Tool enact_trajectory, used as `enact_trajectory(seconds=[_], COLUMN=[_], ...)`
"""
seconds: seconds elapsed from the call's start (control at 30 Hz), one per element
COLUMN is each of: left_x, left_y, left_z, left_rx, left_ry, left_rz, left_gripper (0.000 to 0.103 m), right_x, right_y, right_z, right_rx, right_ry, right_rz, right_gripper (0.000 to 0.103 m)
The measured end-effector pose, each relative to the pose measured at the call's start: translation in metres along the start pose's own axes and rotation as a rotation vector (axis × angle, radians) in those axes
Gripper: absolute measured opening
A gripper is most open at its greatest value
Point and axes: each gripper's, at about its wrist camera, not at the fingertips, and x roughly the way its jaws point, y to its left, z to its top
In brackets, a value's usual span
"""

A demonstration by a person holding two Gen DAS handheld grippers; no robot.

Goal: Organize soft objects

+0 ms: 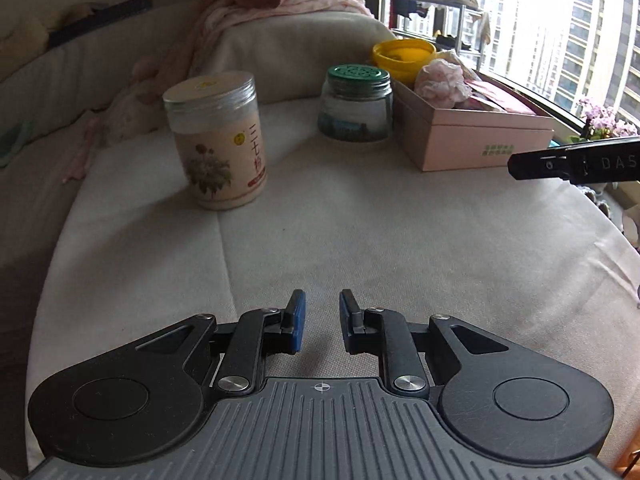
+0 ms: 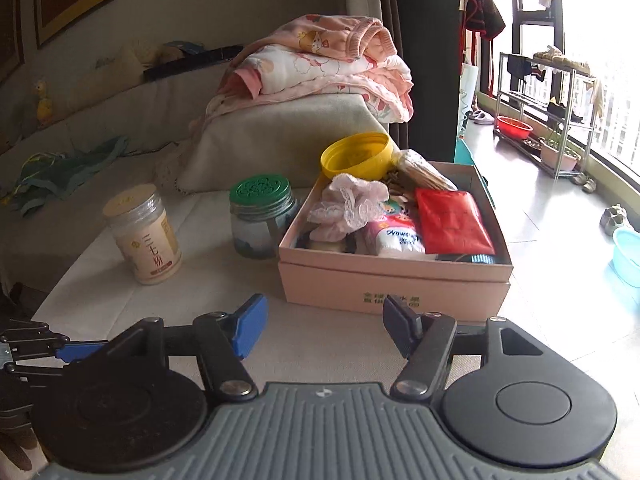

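A pink cardboard box (image 2: 394,280) stands on the cream cushion and shows in the left wrist view (image 1: 476,136) too. In it lie a pink lace scrunchie (image 2: 352,200), also in the left wrist view (image 1: 440,80), a red packet (image 2: 450,220), a tissue pack (image 2: 396,238) and a yellow lid (image 2: 358,154). My right gripper (image 2: 322,326) is open and empty, just in front of the box. My left gripper (image 1: 322,322) is open with a narrow gap, empty, low over the cushion. The right gripper's finger (image 1: 576,162) shows at the left view's right edge.
A cream jar with a flower label (image 1: 218,140) (image 2: 144,236) and a green-lidded glass jar (image 1: 354,102) (image 2: 260,216) stand left of the box. Folded pink clothes (image 2: 320,72) lie on a cushion behind. A window and a metal rack (image 2: 552,120) are at the right.
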Motion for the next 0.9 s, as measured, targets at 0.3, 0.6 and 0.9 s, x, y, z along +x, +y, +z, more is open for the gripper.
enact_trajectory(seconds=[0.3, 0.6, 0.9], left_x=[0.029, 0.037, 0.044], left_y=[-0.025, -0.063, -0.074], left_z=[0.004, 0.006, 0.013], left_rx=[-0.039, -0.050, -0.076], left_ry=[-0.072, -0.131, -0.142], left_rz=[-0.082, -0.028, 0.058], left_gripper=[0.050, 0.071, 0.071], right_x=[0.041, 0.036, 0.032], right_y=[0.014, -0.026, -0.030], right_z=[-0.034, -0.045, -0.055], right_rx=[-0.032, 0.092, 0.053], right_ry=[0.110, 0.061, 0.003], right_rz=[-0.030, -0.202, -0.174], right_gripper=[0.066, 0.096, 0.101])
